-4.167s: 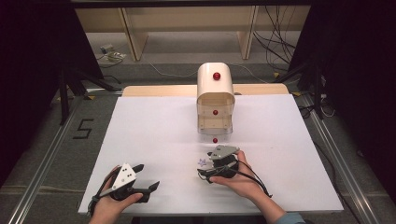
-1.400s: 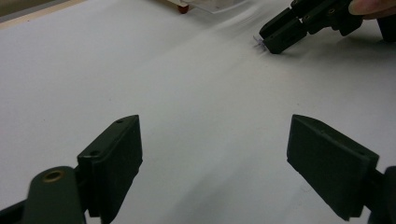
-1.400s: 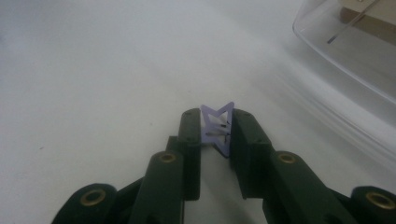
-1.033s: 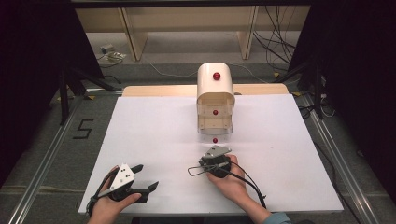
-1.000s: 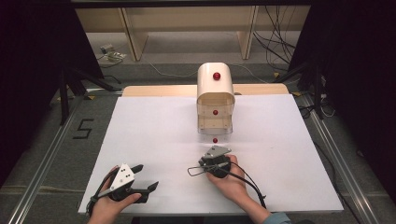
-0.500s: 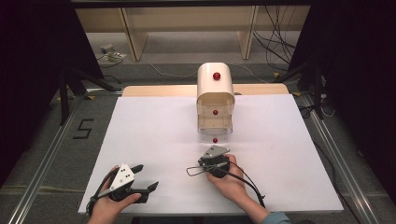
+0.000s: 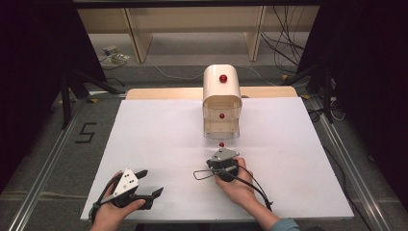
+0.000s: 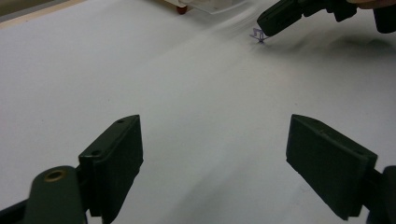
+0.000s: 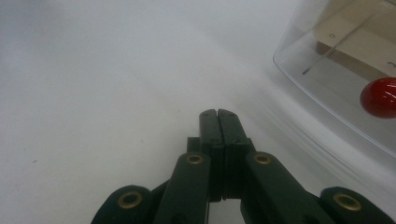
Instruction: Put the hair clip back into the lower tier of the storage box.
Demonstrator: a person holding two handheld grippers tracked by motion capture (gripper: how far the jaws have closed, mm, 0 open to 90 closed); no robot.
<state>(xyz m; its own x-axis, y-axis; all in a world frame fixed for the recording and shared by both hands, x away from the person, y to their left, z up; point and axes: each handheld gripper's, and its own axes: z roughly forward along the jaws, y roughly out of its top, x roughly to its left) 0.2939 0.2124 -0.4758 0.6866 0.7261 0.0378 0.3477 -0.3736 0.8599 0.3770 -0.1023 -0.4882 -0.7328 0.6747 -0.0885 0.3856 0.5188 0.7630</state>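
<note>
My right gripper point(image 7: 210, 166) rests low on the white table point(image 7: 144, 134), just in front of the pulled-out clear drawer point(image 9: 327, 79) with its red knob point(image 9: 379, 98). Its jaws have just been closing and now meet point(image 9: 217, 114). In the left gripper view a small lilac piece point(image 8: 258, 34) pokes out under that gripper's tip point(image 8: 264, 25), pinched there and touching the table. My left gripper point(image 8: 215, 154) stands open with nothing between its jaws, near the front left edge point(image 7: 151, 182).
A cream drawer cabinet point(image 7: 222, 98) with red knobs stands at the middle back of the table. Its bottom drawer reaches toward my right hand point(image 7: 238, 185). A cable point(image 7: 255, 190) trails from the right gripper. Metal rails run along both sides.
Since four seconds ago the right gripper has shifted slightly left, onto the spot where the small piece lay. Over the last second neither hand has visibly moved.
</note>
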